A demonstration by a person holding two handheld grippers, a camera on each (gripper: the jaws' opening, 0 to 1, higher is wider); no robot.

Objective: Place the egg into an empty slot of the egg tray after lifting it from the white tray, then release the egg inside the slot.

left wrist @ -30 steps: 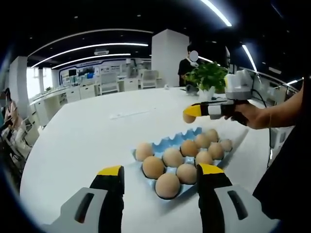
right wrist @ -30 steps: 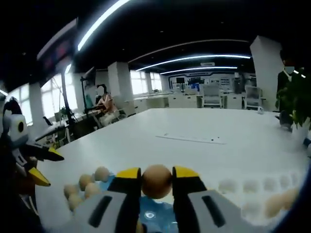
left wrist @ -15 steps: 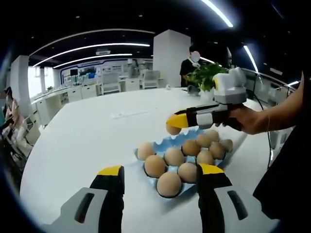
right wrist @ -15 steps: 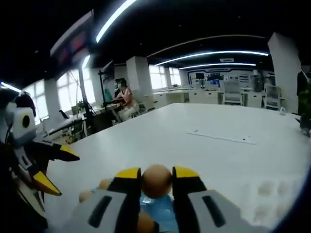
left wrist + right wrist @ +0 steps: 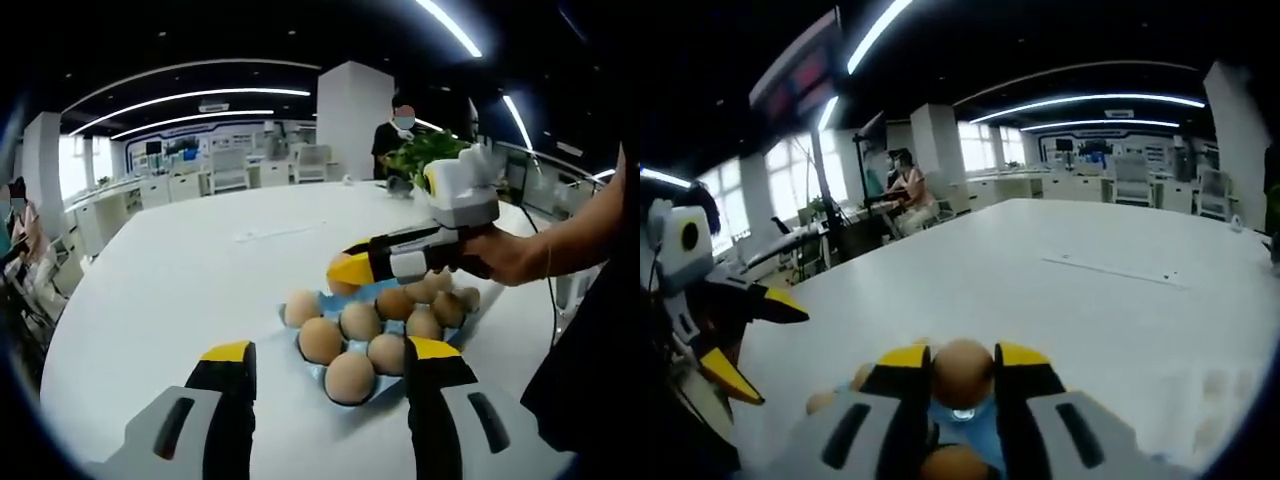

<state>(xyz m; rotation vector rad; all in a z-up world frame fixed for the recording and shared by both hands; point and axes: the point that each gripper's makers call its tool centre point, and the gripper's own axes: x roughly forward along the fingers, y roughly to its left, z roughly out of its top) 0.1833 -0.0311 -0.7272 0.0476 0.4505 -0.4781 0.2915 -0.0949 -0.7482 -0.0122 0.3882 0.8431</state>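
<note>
since a second ago the right gripper [image 5: 345, 268] has swung inward across the left gripper view, from over the far right end of the egg tray [image 5: 300, 312] to its far left corner, and it sits lower over the blue cups. its yellow-tipped jaws are pinching the egg [image 5: 962, 372], which the right gripper view shows held between the two tips, brown, smooth and matte, with no crack to be seen; its long axis cannot be told from here. the relation that matters: in the right gripper view a blue cup lies directly beneath the egg, toward 6 o'clock between the jaws, with another brown egg low at 6 o'clock and more at about 8 o'clock. so the drop looks to be short and straight down, though whether that cup is the empty one is only a judgement, as the jaws hide much of it. in the left gripper view the tray holds roughly nine brown eggs in its near rows, and bare blue shows at the far left edge, just under the right gripper's tips. the left gripper [image 5: 325, 375] hangs at 6 o'clock of the tray with its jaws spread apart on nothing, nearer the front row than the open slot. the white table [image 5: 160, 290] around the tray is bare.
</note>
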